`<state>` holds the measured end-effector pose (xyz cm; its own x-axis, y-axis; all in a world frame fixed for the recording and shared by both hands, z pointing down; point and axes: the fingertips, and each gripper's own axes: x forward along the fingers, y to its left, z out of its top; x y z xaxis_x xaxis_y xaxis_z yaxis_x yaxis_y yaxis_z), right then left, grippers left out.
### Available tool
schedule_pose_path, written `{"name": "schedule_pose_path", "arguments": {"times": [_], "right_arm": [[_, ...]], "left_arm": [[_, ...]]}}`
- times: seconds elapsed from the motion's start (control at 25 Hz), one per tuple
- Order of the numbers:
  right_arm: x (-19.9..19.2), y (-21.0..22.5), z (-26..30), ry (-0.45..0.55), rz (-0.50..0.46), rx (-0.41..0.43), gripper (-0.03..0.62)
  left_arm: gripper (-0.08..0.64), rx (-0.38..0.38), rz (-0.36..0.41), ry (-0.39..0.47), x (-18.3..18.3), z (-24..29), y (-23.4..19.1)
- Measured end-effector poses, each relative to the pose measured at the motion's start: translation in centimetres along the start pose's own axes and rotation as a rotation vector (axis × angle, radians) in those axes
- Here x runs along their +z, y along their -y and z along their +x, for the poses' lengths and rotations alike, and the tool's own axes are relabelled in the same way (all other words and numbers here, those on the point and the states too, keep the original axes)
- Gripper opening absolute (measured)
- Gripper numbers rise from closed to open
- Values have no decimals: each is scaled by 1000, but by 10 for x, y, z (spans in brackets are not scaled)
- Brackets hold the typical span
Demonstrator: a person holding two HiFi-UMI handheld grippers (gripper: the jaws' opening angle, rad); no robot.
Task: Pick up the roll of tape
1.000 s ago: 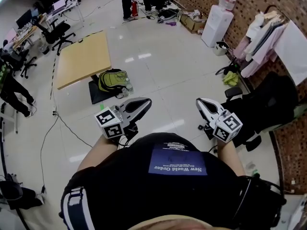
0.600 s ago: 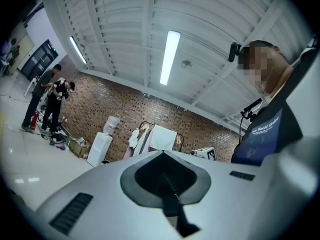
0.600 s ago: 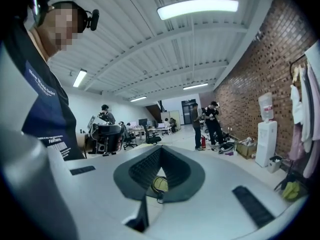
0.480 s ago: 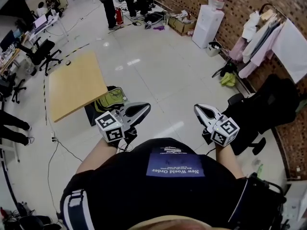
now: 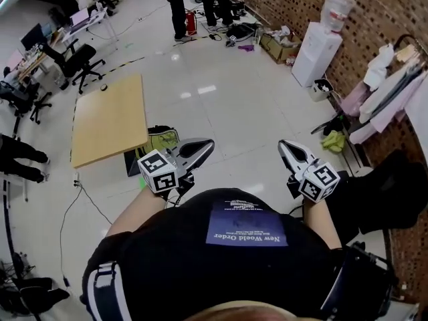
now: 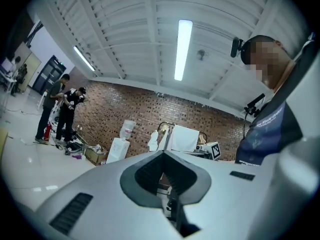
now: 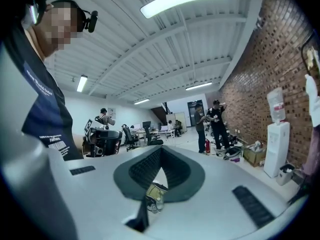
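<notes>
Far left, office chairs (image 5: 73,62). Next, a wooden desk (image 5: 110,126) with a small dark speck at its far edge, possibly the roll of tape (image 5: 102,87); too small to describe. Green backpack (image 5: 159,139) on the floor between desk and left gripper (image 5: 206,144). Left gripper and right gripper (image 5: 285,146) both pressed together, empty. Water dispenser (image 5: 319,45) far right.

The backpack (image 5: 158,139) sits just right of the table (image 5: 107,116); the water dispenser (image 5: 319,45) stands against the right wall (image 5: 284,5).

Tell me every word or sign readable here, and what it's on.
"New World Order": upside down on the blue patch of the person's black shirt.
Smaller print on that patch: too small to read.
Square markers on the left claw and right claw: patterns, no words.
</notes>
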<state>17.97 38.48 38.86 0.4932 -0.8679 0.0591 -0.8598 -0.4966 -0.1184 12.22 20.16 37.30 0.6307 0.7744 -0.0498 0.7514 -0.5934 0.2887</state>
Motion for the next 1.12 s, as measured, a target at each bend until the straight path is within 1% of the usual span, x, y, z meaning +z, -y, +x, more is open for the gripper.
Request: {"name": "schedule_pose_path", "arguments": {"times": [0.12, 0.24, 0.36, 0.52, 0.68, 0.84, 1.0, 1.12], "right_arm": [[11, 47, 12, 2, -5, 52, -15], [14, 91, 25, 0, 16, 75, -14], [9, 114, 44, -12, 51, 107, -14], [4, 129, 80, -34, 56, 140, -14], [5, 129, 132, -47, 55, 158, -14], [24, 127, 200, -44, 39, 153, -14], [37, 118, 271, -35, 42, 153, -15], [40, 108, 333, -35, 42, 148, -14]], "left_arm": [[6, 58, 13, -5, 5, 32, -17], [6, 101, -20, 16, 11, 60, -37], [6, 132, -48, 15, 10, 72, -54], [6, 183, -70, 25, 13, 67, -90], [6, 193, -75, 51, 22, 49, -134], [6, 177, -65, 94, 56, 28, -190], [6, 170, -32, 91, 85, -8, -252], [6, 175, -21, 108, 102, -43, -299]]}}
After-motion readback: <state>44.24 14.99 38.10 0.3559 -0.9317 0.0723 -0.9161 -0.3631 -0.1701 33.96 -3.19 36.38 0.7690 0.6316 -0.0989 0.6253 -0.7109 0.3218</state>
